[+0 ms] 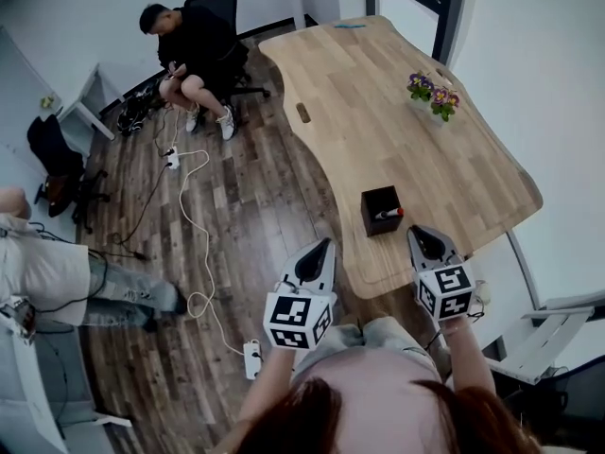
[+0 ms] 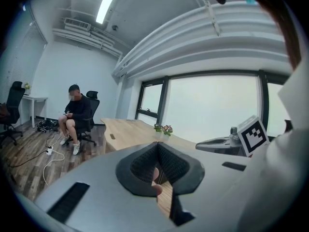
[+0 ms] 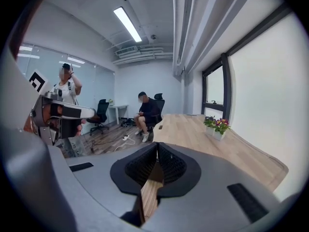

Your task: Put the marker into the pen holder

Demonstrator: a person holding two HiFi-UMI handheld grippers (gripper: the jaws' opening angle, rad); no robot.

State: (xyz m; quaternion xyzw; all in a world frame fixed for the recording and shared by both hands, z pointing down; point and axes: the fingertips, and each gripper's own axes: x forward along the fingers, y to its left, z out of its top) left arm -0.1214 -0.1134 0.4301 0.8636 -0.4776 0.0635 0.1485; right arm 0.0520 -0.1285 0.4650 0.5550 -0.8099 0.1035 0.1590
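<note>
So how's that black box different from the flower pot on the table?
The pen holder is black and square; the flower pot is pale. The pen holder holds a red-tipped marker; the flower pot holds purple and yellow blooms. Both stand upright on the table.

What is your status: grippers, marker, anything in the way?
Left gripper shut, empty; right gripper shut, empty. Marker in pen holder, red end showing. Nothing in the way.
</note>
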